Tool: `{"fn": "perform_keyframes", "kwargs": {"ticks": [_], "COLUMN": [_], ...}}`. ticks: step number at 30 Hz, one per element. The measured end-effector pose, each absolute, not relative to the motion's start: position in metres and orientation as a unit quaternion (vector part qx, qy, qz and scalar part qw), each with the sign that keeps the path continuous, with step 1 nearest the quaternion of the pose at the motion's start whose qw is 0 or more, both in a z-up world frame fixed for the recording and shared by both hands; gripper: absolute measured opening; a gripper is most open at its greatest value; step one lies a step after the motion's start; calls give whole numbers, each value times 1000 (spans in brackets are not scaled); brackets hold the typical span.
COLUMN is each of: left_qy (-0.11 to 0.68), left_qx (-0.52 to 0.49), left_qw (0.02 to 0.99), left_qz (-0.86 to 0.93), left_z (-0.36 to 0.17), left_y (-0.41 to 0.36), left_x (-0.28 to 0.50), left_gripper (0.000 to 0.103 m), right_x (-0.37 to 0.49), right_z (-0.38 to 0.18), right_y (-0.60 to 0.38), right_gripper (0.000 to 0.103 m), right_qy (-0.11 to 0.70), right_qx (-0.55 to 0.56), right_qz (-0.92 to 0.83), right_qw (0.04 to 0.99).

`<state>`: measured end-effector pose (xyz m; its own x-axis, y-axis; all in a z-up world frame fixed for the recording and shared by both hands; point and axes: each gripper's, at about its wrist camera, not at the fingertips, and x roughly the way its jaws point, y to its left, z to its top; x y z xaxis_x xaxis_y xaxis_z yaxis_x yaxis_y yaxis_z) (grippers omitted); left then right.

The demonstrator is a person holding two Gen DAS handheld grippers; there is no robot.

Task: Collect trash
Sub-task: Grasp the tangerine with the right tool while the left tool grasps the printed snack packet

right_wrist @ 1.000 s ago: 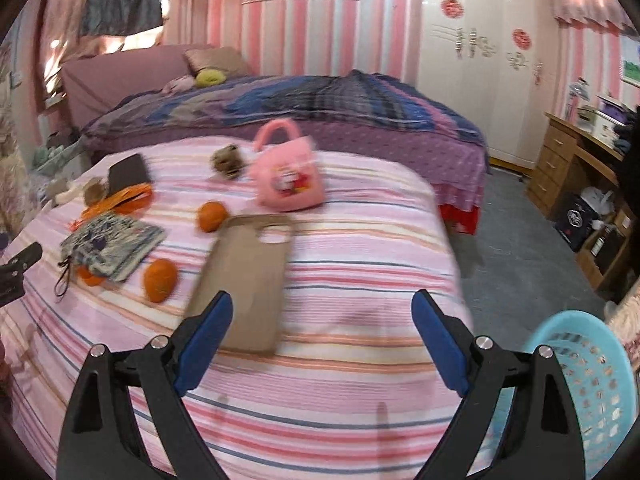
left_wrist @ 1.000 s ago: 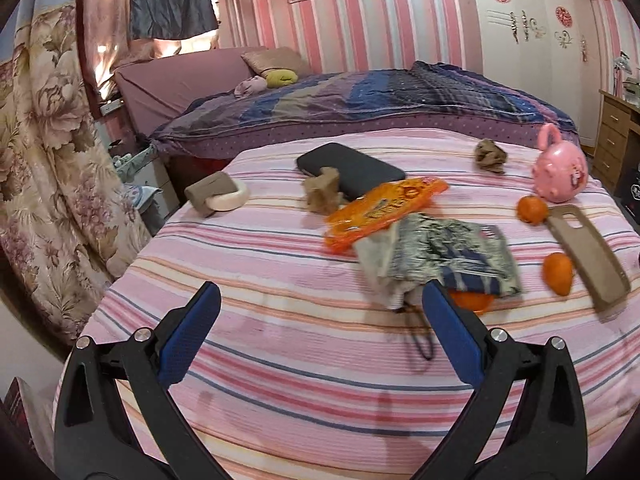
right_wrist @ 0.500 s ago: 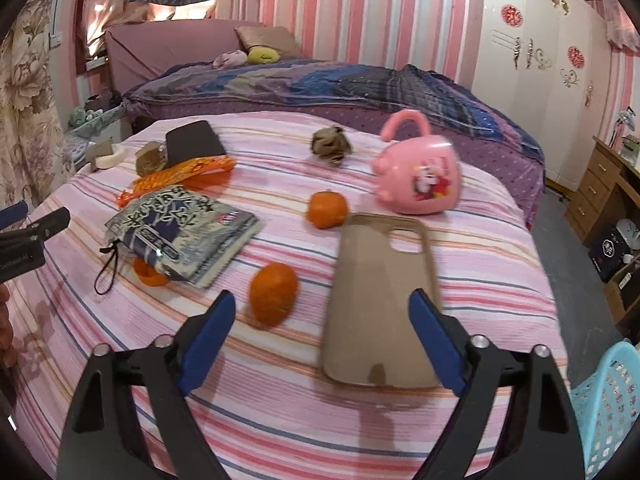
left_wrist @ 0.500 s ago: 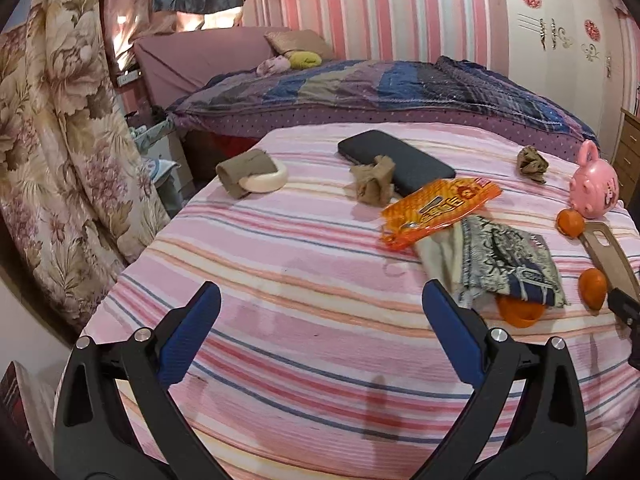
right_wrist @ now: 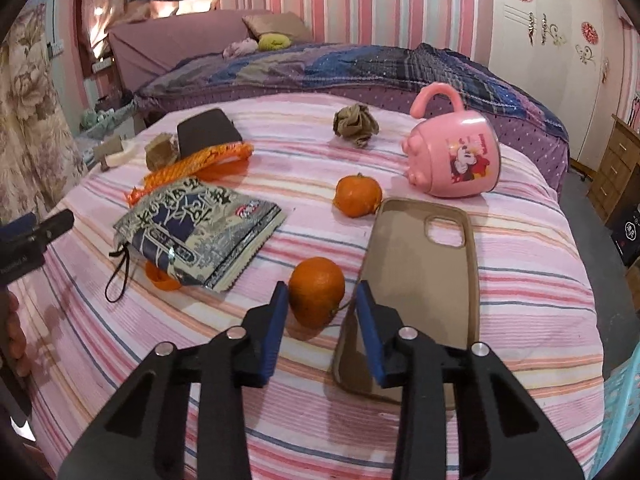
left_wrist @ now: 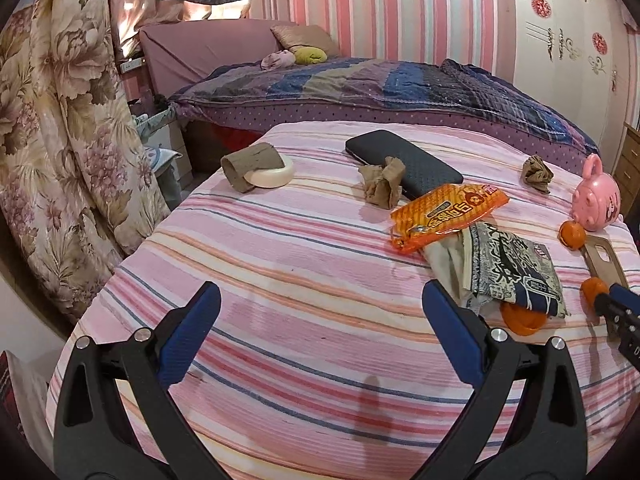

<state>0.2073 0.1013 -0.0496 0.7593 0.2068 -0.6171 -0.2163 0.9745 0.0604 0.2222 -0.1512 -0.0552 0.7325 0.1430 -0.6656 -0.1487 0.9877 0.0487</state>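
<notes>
– Narrowing on something, that right tool point(right_wrist: 322, 291)?

– Yes. Its jaws have just been closing, and the near orange point(right_wrist: 316, 290) sits between the pad tips. The left pad looks to be against the peel, but a sliver of sheet shows on the right side, so I judge it not yet clamped.

– Why come at it from so low and close?

– A round fruit on a soft bed point(right_wrist: 400, 420) rolls easily. Bracketing it from both sides probably keeps it from escaping. The phone case point(right_wrist: 420, 280) lies just beside it, under the right finger, so there's little room to spare.

– And the left tool point(left_wrist: 320, 291)?

– Jaws wide apart, nothing between them, hanging over bare striped sheet. I think it's waiting its turn.

– Where's the rest of the trash?

– Left of the fruit lies a grey-blue wrapper point(right_wrist: 200, 232), with what looks like peel poking out beneath it. Behind that lies an orange snack packet point(right_wrist: 200, 162), partly overlapping it. Farther back are a second orange point(right_wrist: 356, 196) near the pink mug point(right_wrist: 456, 160), a paper wad point(right_wrist: 356, 122) past them, and another crumpled scrap point(left_wrist: 382, 184) resting against a dark case point(left_wrist: 400, 160).

– Where does it all go?

– Likely the blue basket point(right_wrist: 624, 412), low beside the bed on the right, which would explain why the right side goes first.
</notes>
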Motion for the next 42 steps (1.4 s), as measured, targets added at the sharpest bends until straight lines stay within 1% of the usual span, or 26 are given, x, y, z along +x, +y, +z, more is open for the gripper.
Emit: {"fn": "perform_keyframes", "kwargs": {"ticks": [4, 8, 12, 13, 14, 17, 22, 29, 31, 34, 36, 37, 38, 40, 42], "left_qy": [329, 331, 331, 331, 331, 326, 324, 361, 376, 388, 392, 395, 396, 390, 385], "left_qx": [-6, -1, -1, -1, -2, -5, 6, -7, -15, -18, -14, -7, -2, 11, 19], "left_qw": [938, 937, 937, 937, 937, 939, 942, 932, 926, 921, 920, 919, 918, 921, 923], "left_qz": [111, 112, 112, 113, 112, 105, 85, 44, 38, 28, 21, 15, 10, 12, 9], "left_z": [-50, -51, -51, -51, -51, -51, -51, -61, -66, -71, -73, -74, -74, -72, -67], "left_y": [98, 95, 95, 94, 95, 91, 71, 42, 36, 27, 21, 17, 14, 8, 5], "left_x": [207, 208, 208, 209, 208, 208, 211, 241, 248, 252, 253, 253, 252, 247, 242], "left_gripper": [97, 97, 97, 97, 97, 97, 97, 97, 91, 79, 60, 55, 46, 42, 32], "right_x": [220, 223, 228, 228, 228, 224, 210, 202, 201, 199, 197, 197, 195, 193, 191], "right_z": [-52, -56, -58, -59, -59, -58, -42, -37, -37, -38, -38, -38, -38, -36, -34], "right_y": [-139, -127, -138, -140, -144, -148, -162, -204, -216, -232, -242, -246, -250, -257, -259], "right_gripper": [35, 35, 35, 29, 27, 23, 23, 23, 23, 23, 23, 23, 23, 23, 23], "right_qy": [346, 360, 372, 372, 371, 362, 327, 325, 326, 328, 329, 328, 327, 324, 321], "right_qx": [-32, -65, -32, -26, -16, -7, -18, -17, -14, -10, -8, -6, -5, -4, -4], "right_qz": [89, 91, 99, 100, 103, 111, 91, 57, 49, 39, 34, 32, 30, 26, 24], "right_qw": [933, 926, 922, 922, 923, 925, 940, 944, 944, 944, 944, 944, 944, 946, 947]}}
